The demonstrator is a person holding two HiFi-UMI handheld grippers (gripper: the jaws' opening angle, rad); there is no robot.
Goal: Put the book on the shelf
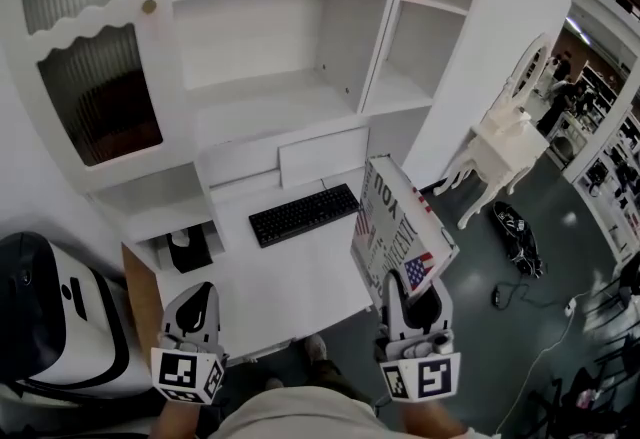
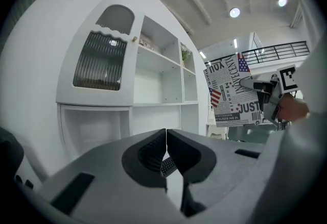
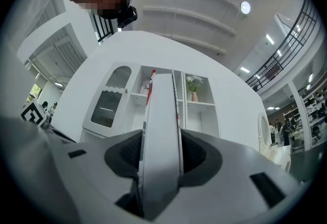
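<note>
Right gripper [image 3: 161,156] jaws pinch the book [image 3: 162,116] by its lower edge. Left gripper [image 2: 166,149] jaws are pressed together, empty. Book is in the air at 5 o'clock in head view, off the surface [image 1: 300,277]; shelf [image 1: 270,92] at 12. Risk: tall book, low grip, so it may pivot or clip the divider [image 1: 385,22]. Right gripper view shows the pinch edge-on; head view shows the tilted cover.

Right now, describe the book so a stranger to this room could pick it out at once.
Start at the big white shelf unit, then drop to the desk below with its black keyboard. Right of the keyboard, the book is held up in the right tongs. It alone carries newspaper-style black print and American flags.
</note>
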